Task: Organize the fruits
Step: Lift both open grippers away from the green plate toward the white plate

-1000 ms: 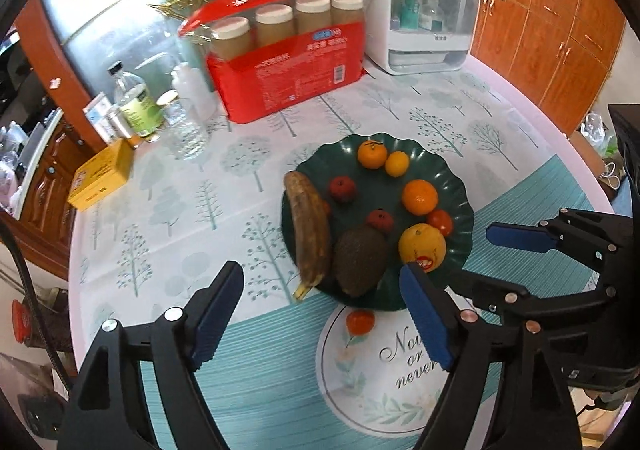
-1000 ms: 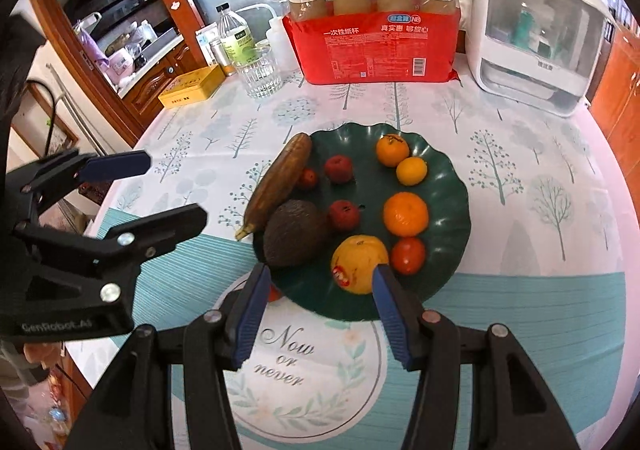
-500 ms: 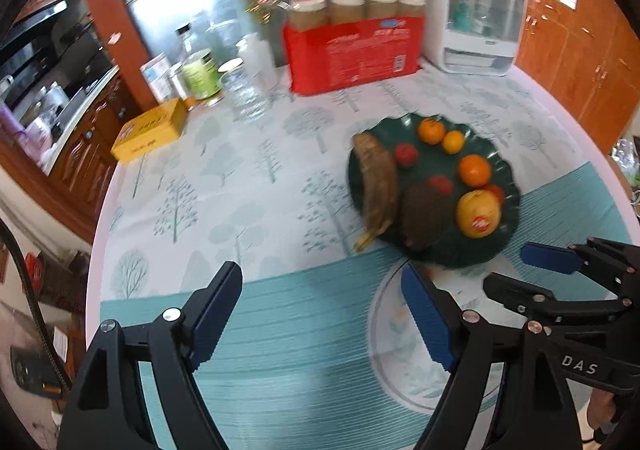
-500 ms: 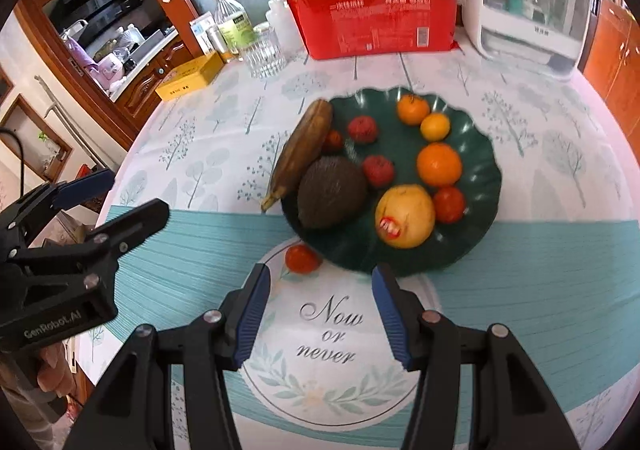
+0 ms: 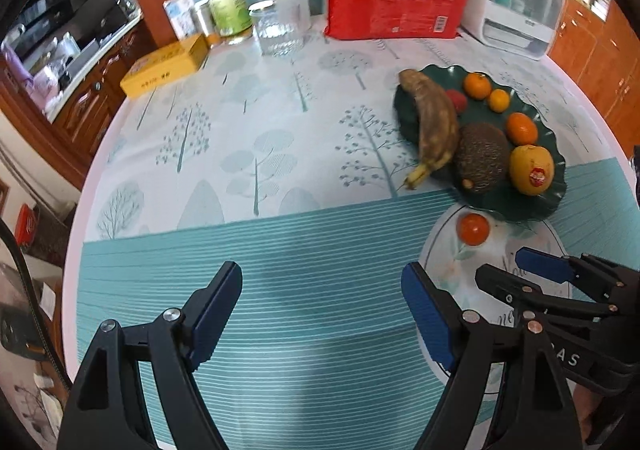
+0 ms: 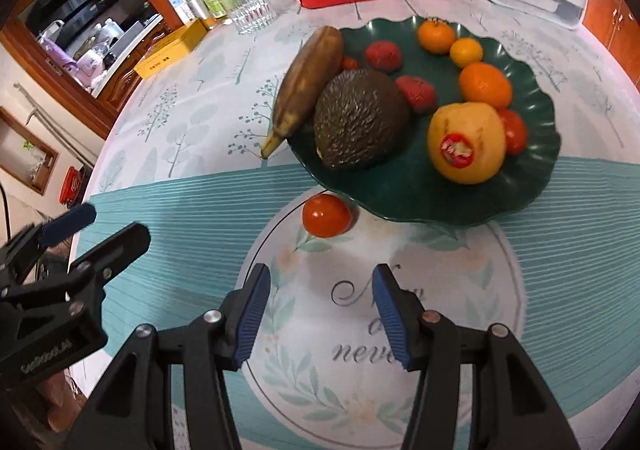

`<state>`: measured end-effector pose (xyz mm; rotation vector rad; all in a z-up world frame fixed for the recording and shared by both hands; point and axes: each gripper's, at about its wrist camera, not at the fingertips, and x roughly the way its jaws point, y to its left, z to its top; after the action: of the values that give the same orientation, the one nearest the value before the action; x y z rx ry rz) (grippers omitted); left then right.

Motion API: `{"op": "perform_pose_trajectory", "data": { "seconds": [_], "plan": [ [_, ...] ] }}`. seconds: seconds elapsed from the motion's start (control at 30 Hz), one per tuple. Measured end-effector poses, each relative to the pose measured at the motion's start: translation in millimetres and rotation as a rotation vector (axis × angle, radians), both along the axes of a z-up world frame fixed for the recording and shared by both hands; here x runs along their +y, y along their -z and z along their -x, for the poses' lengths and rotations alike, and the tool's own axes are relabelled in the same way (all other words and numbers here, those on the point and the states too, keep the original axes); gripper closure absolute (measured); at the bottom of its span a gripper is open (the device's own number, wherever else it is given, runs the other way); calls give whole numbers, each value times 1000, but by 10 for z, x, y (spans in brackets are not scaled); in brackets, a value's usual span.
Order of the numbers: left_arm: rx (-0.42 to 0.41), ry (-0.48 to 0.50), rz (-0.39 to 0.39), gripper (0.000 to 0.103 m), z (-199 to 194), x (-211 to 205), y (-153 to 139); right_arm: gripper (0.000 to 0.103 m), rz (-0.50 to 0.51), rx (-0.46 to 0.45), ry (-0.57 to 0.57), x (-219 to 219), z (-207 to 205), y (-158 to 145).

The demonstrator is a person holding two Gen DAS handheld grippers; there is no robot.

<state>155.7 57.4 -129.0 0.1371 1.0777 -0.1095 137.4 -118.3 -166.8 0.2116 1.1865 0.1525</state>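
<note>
Jaws of the left gripper (image 5: 322, 304) stand wide apart over bare striped cloth, empty. Right of it, the right gripper (image 6: 318, 304) is partly open, holding nothing, near a loose tomato (image 6: 326, 215) just beside the green plate (image 6: 420, 194), which holds what looks like an avocado (image 6: 360, 118).

Both wrist views look steeply down, sharing the plate (image 5: 558, 186) (image 6: 536, 154).
</note>
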Motion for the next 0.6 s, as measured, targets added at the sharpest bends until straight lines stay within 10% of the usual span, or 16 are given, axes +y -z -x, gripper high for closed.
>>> {"op": "perform_pose_trajectory", "data": {
  "seconds": [0.6],
  "plan": [
    [33,-83,59,22,-89,165,249,55,93,-89,77,137,-192,182]
  ]
}}
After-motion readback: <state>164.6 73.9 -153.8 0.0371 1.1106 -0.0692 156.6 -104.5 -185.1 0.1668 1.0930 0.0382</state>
